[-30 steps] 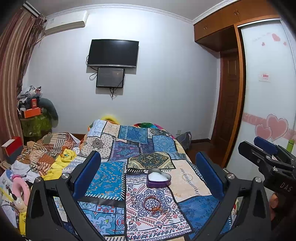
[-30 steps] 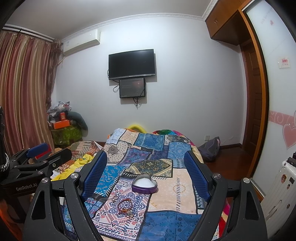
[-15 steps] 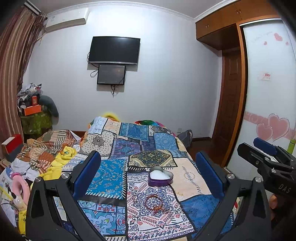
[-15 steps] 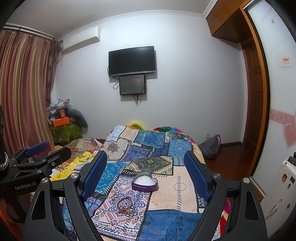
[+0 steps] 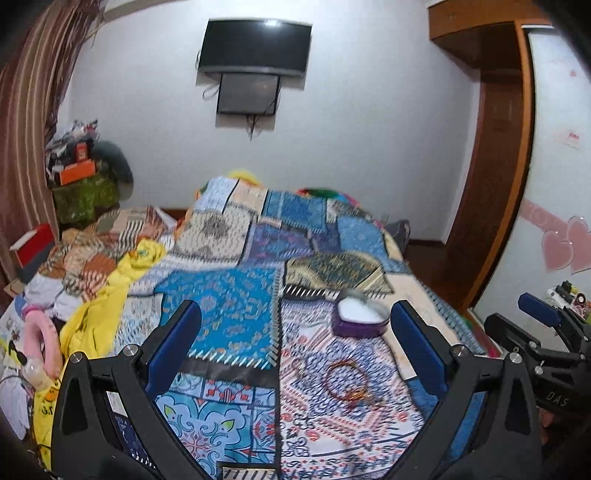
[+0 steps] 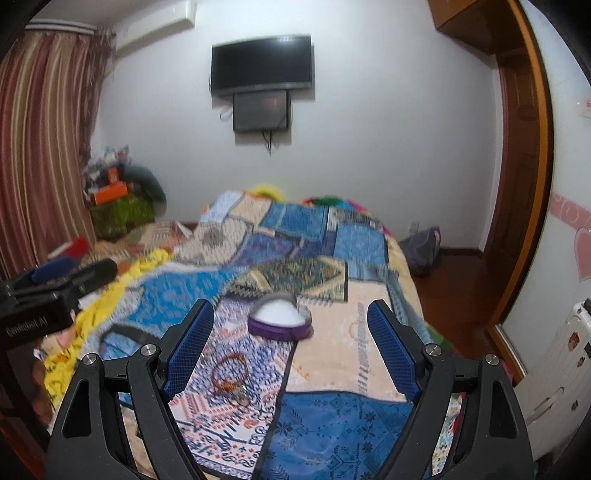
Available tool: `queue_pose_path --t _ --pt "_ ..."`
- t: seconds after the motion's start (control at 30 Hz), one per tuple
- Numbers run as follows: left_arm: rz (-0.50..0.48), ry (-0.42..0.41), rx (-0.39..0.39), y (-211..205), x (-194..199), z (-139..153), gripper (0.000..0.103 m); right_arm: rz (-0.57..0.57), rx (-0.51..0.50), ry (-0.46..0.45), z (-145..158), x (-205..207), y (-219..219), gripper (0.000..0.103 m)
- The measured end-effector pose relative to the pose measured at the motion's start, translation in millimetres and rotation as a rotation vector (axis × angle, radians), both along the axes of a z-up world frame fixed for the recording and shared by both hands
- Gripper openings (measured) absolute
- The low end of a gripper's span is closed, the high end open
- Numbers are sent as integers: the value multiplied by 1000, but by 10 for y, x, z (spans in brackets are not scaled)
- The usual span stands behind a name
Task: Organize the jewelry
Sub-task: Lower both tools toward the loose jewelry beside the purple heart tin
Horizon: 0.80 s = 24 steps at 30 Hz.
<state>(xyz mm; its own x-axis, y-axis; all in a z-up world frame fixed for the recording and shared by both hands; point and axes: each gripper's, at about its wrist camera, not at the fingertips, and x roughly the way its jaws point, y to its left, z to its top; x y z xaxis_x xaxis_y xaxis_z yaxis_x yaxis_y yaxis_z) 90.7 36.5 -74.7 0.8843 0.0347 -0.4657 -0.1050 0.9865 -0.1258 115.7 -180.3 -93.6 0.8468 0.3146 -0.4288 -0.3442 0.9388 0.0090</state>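
Somebody's lived-in bedroom at home, no question.

Big bed (image 5: 229, 317) with a patchwork quilt fills the middle, a flat TV (image 6: 261, 62) is mounted on the far white wall with a smaller screen (image 6: 261, 111) just under it, and there's an air conditioner (image 6: 155, 27) up by the ceiling. Striped curtains (image 6: 40, 147) on the left, clothes (image 5: 107, 266) and boxes piled beside the bed, a wooden door (image 5: 480, 192) far right, and pink heart stickers (image 5: 565, 247) on the wardrobe panel.

Patchwork bedspread (image 5: 236, 317), wall television (image 5: 255, 48), striped curtain (image 6: 40, 147), wooden door (image 5: 484, 184)
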Motion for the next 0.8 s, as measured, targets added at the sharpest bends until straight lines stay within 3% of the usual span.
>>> queue_pose_path --t 0.13,0.27,0.5,0.63,0.8 --pt "-1 86 -16 116 198 -241 102 9 -39 84 -186 153 23 83" --pt "-4 159 -25 172 341 -443 93 22 -74 152 -391 287 45 83" --pt "-24 291 -52 264 572 -833 87 79 -88 267 -689 489 131 81" --pt "-7 360 -82 353 654 -1021 78 123 -106 320 -842 499 211 69" --pt "-25 399 -82 362 660 -1144 77 186 -119 380 -1008 492 305 50"
